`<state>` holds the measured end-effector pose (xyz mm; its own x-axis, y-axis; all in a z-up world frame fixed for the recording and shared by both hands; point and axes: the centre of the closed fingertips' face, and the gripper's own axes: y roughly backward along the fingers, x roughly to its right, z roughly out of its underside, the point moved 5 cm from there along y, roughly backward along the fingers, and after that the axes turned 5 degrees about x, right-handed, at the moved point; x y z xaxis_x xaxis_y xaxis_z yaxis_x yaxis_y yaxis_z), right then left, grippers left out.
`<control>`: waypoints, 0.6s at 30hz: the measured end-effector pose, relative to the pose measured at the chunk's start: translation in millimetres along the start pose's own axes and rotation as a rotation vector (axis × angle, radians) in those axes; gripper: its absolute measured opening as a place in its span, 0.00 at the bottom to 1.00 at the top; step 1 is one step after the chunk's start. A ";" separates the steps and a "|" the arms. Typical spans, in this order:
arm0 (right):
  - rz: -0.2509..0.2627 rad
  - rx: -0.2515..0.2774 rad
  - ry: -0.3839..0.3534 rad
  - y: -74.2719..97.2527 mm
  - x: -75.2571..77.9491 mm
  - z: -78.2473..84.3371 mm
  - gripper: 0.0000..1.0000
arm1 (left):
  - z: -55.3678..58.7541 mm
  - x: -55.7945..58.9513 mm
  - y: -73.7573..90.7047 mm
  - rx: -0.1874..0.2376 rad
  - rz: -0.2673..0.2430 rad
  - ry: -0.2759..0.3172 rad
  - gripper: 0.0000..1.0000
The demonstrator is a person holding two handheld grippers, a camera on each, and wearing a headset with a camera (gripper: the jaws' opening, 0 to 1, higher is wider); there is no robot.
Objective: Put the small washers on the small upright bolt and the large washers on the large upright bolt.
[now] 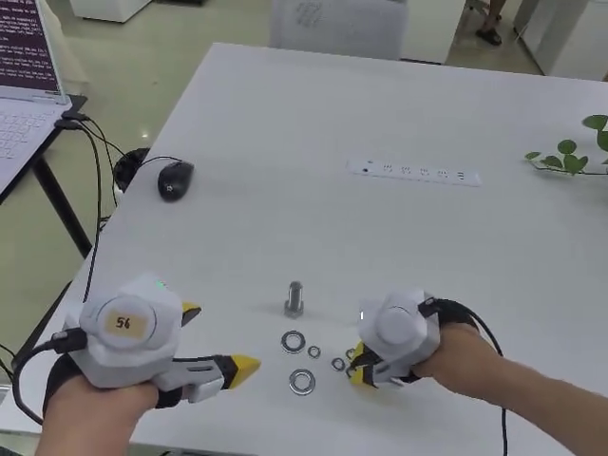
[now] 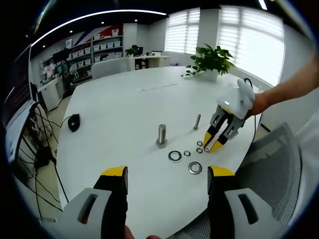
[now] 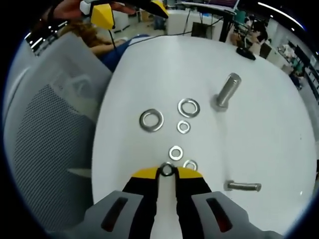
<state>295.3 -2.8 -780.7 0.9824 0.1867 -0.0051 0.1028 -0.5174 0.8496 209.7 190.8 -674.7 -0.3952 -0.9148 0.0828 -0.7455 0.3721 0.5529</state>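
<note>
the number 56 is on a yellow sticker (image 1: 124,323) on top of the left gripper (image 1: 218,338), and the rows of tiny words on the laptop screen (image 1: 24,43) are too small to read.

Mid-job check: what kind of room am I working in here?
Most likely an open-plan office or lab: a white table carrying a power strip, a laptop and mouse to one side, plus shelving, blinded windows and a potted plant.
</note>
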 end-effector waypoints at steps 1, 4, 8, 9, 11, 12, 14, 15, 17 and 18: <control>0.005 0.006 -0.013 0.9 -0.7 1.7 0.14 | 0.1 -0.8 0.2 0.000 -0.001 0.001 0.64; 0.022 0.028 -0.067 4.4 -0.2 3.7 0.13 | 0.1 -1.2 0.5 0.001 -0.002 0.003 0.64; 0.051 0.056 -0.132 13.6 3.5 8.3 0.13 | -0.4 -1.4 0.7 0.001 0.000 0.000 0.64; 0.058 0.062 -0.147 16.8 4.7 9.9 0.13 | -0.4 -1.4 0.5 0.001 0.000 -0.001 0.64; 0.074 0.069 -0.165 21.7 6.9 12.0 0.13 | -0.6 -1.2 0.5 0.002 0.002 -0.002 0.64; 0.082 0.074 -0.170 24.3 8.4 12.3 0.13 | -0.7 -1.1 0.5 0.002 0.003 -0.002 0.64; 0.106 0.085 -0.188 31.8 12.3 13.5 0.13 | -0.8 -0.8 0.4 0.002 0.004 -0.003 0.64; 0.123 0.095 -0.202 36.7 15.4 13.5 0.13 | -0.8 -0.9 0.4 0.002 0.005 -0.004 0.64; 0.152 0.113 -0.221 45.3 21.7 13.2 0.13 | -1.2 -0.5 0.1 0.002 0.005 -0.006 0.64; 0.163 0.117 -0.228 48.3 24.9 13.2 0.13 | -1.4 -0.4 0.0 0.003 0.005 -0.005 0.64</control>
<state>326.7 -34.2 -746.7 0.9957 -0.0923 -0.0038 -0.0546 -0.6205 0.7823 210.6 191.0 -673.6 -0.4020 -0.9120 0.0813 -0.7452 0.3775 0.5498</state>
